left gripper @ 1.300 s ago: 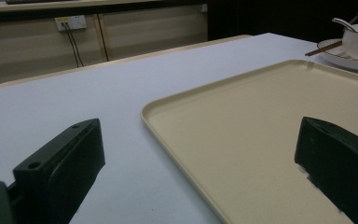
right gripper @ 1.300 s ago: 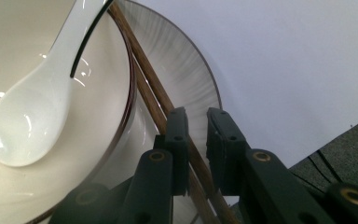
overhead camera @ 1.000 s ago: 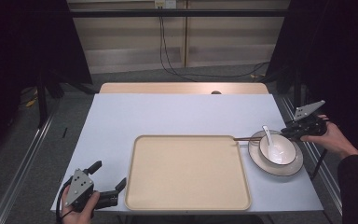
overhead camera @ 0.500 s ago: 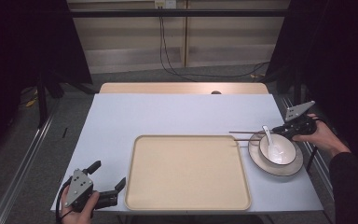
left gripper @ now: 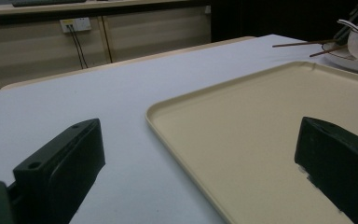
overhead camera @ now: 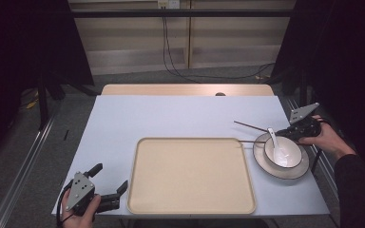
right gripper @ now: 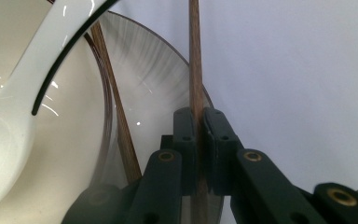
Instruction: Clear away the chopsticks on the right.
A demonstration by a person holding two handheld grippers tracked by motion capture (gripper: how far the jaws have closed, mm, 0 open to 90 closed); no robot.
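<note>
Right hand-held gripper (right gripper: 196,116) level — pinching chopstick (right gripper: 195,56).

no readable text, label or number anywhere here.

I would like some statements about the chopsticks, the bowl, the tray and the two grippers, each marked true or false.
1. The right gripper is shut on one chopstick. True.
2. Both chopsticks are clamped in the jaws. False: the second chopstick lies free beside the jaws, against the bowl.
3. A white spoon rests in the bowl. True.
4. The bowl stands on the tray. False: it stands on a plate to the right of the tray, and nothing lies on the tray.
5. The left gripper is holding the rim of the tray. False: its jaws are open and it hangs at the tray's near left corner.
</note>
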